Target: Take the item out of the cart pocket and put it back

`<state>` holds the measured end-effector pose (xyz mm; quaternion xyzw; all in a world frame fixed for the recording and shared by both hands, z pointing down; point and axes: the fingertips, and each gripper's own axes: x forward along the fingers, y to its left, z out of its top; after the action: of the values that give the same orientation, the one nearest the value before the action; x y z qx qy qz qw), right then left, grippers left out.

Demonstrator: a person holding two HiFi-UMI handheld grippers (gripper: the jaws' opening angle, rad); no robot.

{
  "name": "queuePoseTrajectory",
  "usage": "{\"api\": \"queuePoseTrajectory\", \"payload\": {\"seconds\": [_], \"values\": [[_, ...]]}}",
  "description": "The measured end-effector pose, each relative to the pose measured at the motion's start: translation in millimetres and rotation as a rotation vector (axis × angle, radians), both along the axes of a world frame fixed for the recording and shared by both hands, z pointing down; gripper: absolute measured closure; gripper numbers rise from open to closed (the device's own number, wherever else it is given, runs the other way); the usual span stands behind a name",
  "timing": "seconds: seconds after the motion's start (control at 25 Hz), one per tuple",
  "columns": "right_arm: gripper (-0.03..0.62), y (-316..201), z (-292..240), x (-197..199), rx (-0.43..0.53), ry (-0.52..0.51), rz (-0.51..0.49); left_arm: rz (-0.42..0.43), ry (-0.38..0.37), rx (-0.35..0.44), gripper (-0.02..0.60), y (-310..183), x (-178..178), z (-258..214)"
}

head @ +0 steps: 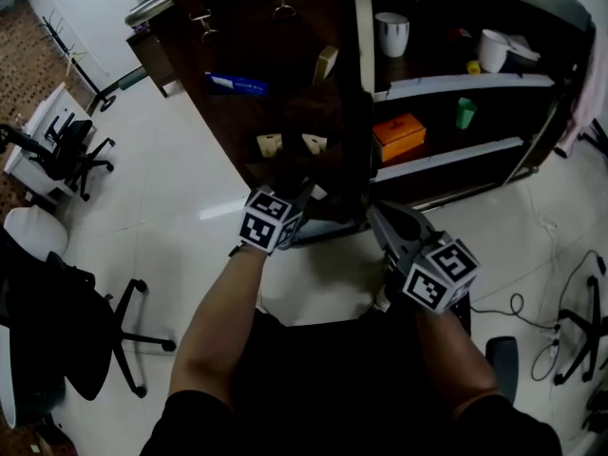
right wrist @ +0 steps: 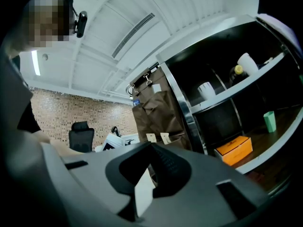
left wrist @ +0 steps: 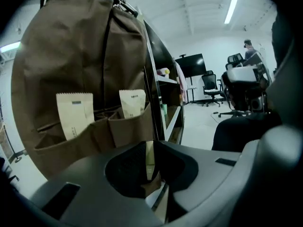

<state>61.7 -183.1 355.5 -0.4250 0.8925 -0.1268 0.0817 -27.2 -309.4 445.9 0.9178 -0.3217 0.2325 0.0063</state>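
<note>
A brown fabric organizer (head: 256, 55) (left wrist: 71, 56) hangs on the cart's side. Two pale packets (left wrist: 75, 115) (left wrist: 133, 103) stand upright in its lower pockets, and the head view shows them too (head: 269, 144) (head: 314, 143). My left gripper (head: 306, 194) (left wrist: 150, 149) sits just below those pockets, near the cart's corner post. Its jaws are shut on a thin pale packet (left wrist: 149, 156), seen edge on. My right gripper (head: 375, 213) (right wrist: 151, 150) hangs to the right, in front of the shelves. It is shut and holds nothing.
The cart's shelves hold a white cup (head: 391, 33), an orange box (head: 398, 136), a green cup (head: 465, 112) and a white mug (head: 494, 49). A higher pocket holds a blue item (head: 236, 85). Office chairs (head: 85, 321) stand on the left, and cables (head: 532, 307) lie on the floor at right.
</note>
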Motion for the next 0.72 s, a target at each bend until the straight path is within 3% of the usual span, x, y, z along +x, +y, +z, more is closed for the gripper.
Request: {"api": "queuePoseTrajectory", "payload": {"seconds": [0.28, 0.56, 0.72], "values": [[0.579, 7.5, -16.2, -12.3, 0.033, -0.014, -0.025, -0.089, 0.250, 0.008, 0.537, 37.1, -28.5, -100.1], [0.579, 24.2, -34.7, -21.9, 0.047, -0.020, -0.060, -0.136, 0.380, 0.096, 0.536, 117.2, -62.8, -173.9], [0.580, 32.6, -40.4, -29.1, 0.053, -0.015, -0.079, -0.165, 0.398, 0.190, 0.535, 162.2, -73.1, -189.5]]}}
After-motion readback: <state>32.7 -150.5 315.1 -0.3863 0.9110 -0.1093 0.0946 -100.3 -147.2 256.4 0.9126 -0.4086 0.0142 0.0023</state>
